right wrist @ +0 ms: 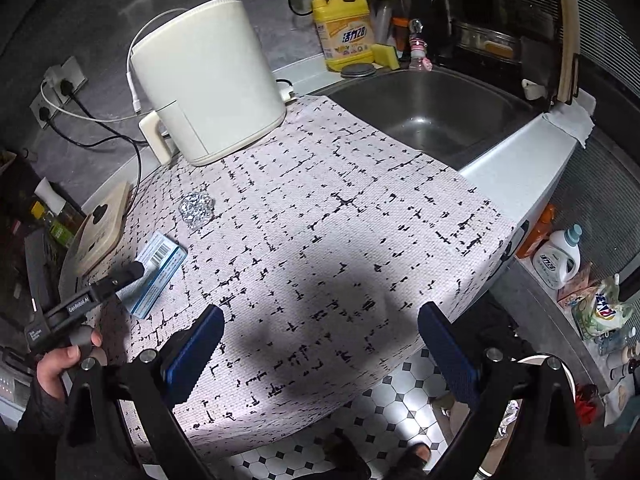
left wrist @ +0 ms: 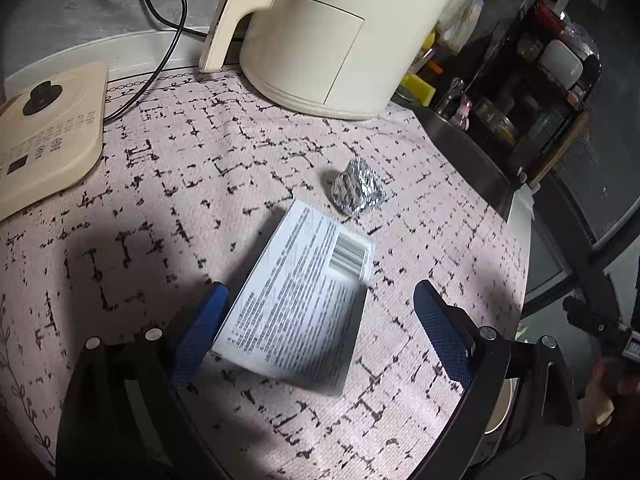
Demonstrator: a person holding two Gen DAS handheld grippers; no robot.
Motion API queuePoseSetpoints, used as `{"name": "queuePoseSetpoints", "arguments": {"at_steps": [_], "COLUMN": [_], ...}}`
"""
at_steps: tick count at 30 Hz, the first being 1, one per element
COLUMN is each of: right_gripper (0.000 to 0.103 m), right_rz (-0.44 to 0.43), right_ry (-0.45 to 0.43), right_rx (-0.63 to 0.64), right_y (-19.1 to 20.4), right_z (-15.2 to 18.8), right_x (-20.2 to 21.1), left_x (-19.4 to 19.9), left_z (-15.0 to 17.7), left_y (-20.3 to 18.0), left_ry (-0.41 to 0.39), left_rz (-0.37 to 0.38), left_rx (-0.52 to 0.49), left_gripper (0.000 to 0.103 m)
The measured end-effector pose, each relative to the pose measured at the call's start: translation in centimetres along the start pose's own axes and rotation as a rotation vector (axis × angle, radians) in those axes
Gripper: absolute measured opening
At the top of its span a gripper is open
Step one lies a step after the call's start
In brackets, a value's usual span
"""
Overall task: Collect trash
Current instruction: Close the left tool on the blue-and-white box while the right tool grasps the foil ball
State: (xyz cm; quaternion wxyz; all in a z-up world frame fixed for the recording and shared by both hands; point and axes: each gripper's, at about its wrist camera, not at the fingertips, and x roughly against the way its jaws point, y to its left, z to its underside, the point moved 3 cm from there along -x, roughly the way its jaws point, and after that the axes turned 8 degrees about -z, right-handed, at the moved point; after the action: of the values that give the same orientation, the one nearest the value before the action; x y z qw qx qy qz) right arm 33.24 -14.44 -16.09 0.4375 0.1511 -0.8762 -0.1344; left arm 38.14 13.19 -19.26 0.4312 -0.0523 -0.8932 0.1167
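Right gripper (right wrist: 320, 344), blue-padded fingers wide apart, nothing between them, above near edge of counter (right wrist: 516, 168) covered by pale cloth with black dash pattern (right wrist: 320, 220). Crumpled silver foil ball (right wrist: 196, 208) on cloth, near cream cylindrical air fryer (right wrist: 208, 76). Flat light-blue printed carton with barcode (right wrist: 162, 268) at left; left gripper (right wrist: 128, 274) over it, held by hand (right wrist: 60, 364). Steel sink (right wrist: 432, 116) beyond; yellow detergent bottle (right wrist: 344, 32) behind.

Black gripper (left wrist: 320, 320) frames, blue textured pads (left wrist: 442, 334), silver screws.

Print on the paper box (left wrist: 304, 288) is blurred and unreadable
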Motion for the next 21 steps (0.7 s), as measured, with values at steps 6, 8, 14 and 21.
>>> {"name": "queuePoseSetpoints", "arguments": {"at_steps": [6,8,14,21], "right_gripper": [0.095,0.095,0.095,0.087], "right_rz": [-0.024,-0.039,-0.114,-0.228], "right_ry": [0.038,0.046,0.077,0.131], "right_rx": [0.026,0.034,0.113,0.197], "right_y": [0.8,1.4,4.3,7.4], "right_z": [-0.1,-0.6,-1.7,-4.5], "right_x": [-1.3,-2.1,-4.4,-8.7], "left_x": [-0.2,0.1,2.3,5.0], "left_z": [1.8,2.1,2.0,1.3], "left_y": [-1.0,-0.7,1.7,4.3], "left_ry": [0.014,0.008,-0.042,-0.076], "left_rz": [-0.115,-0.136,-0.206,-0.297], "left_rx": [-0.086,-0.078,0.006,0.123], "left_gripper": [0.075,0.069,0.068,0.068]}}
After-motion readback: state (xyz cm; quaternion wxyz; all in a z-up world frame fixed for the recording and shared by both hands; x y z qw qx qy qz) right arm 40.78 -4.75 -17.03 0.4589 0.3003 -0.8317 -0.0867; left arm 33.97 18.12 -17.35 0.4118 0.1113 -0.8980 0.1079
